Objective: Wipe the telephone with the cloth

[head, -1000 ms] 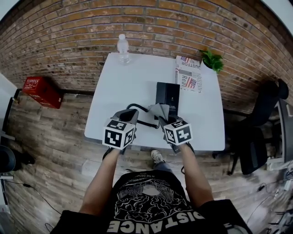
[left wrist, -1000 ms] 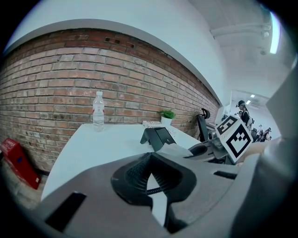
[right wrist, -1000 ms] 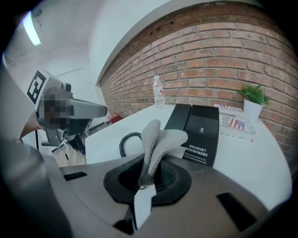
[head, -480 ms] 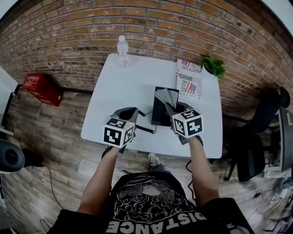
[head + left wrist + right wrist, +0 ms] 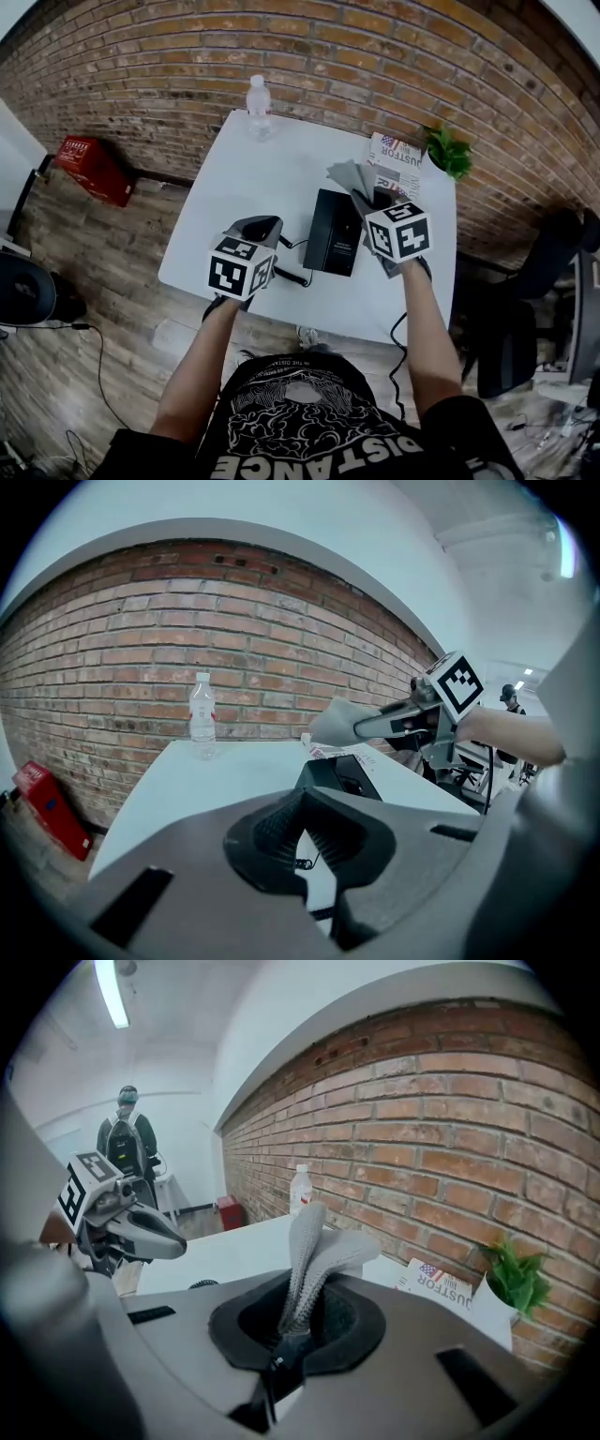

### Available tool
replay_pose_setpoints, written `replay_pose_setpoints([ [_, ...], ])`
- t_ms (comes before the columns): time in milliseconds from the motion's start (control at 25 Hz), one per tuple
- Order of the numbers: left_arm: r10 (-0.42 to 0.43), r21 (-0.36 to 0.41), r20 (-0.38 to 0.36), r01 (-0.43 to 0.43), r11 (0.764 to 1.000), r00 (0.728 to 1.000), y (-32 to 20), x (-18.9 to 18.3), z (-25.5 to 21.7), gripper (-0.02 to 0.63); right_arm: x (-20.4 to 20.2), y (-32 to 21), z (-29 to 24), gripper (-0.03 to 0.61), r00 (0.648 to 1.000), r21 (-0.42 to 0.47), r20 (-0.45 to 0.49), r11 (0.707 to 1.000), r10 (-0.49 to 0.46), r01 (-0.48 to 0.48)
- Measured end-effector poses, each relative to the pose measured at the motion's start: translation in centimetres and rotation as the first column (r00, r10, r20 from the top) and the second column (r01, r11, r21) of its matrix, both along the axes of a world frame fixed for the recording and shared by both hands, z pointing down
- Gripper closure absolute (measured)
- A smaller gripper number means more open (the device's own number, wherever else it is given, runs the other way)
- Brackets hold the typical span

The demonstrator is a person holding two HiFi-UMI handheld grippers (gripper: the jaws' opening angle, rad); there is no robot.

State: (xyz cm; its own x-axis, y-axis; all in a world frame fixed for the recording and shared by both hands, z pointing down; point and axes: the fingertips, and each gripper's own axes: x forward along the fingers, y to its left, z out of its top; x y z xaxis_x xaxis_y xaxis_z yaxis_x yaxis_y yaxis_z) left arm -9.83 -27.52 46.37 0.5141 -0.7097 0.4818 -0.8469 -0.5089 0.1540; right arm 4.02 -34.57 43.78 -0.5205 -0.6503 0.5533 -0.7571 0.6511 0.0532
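Note:
The black telephone (image 5: 335, 231) lies on the white table (image 5: 262, 169), with its coiled cord (image 5: 292, 274) trailing off its near-left side. My right gripper (image 5: 367, 194) is shut on a grey cloth (image 5: 351, 175) and holds it above the phone's far right corner. In the right gripper view the cloth (image 5: 315, 1249) stands up out of the closed jaws (image 5: 296, 1324). My left gripper (image 5: 260, 230) hovers just left of the phone, over the cord. Its jaws (image 5: 301, 805) meet at the tips with nothing held, and the phone (image 5: 338, 772) lies beyond them.
A water bottle (image 5: 258, 97) stands at the table's far edge. A newspaper (image 5: 399, 161) and a small potted plant (image 5: 448, 151) are at the far right corner. A red crate (image 5: 92, 167) sits on the floor left, an office chair (image 5: 527, 300) right. A person (image 5: 126, 1144) stands behind.
My right gripper has carried the cloth from the phone's near end up and away to its far right corner. The left gripper has stayed beside the cord.

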Motion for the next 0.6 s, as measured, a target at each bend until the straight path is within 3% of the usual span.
replay_pose_setpoints([
  [320,-0.062,-0.003,0.025,0.062,0.998,0.998,-0.9,-0.6,0.1,0.609,1.2,-2.9,4.1,0.566,0.973,-0.121,-0.181,0.985,-0.144,0.124],
  [600,-0.119,0.009,0.015,0.119,0.993,0.993,-1.7,-1.9,0.1,0.609,0.2,-3.2,6.4,0.566,0.948,-0.208,-0.200,0.957,-0.246,0.204],
])
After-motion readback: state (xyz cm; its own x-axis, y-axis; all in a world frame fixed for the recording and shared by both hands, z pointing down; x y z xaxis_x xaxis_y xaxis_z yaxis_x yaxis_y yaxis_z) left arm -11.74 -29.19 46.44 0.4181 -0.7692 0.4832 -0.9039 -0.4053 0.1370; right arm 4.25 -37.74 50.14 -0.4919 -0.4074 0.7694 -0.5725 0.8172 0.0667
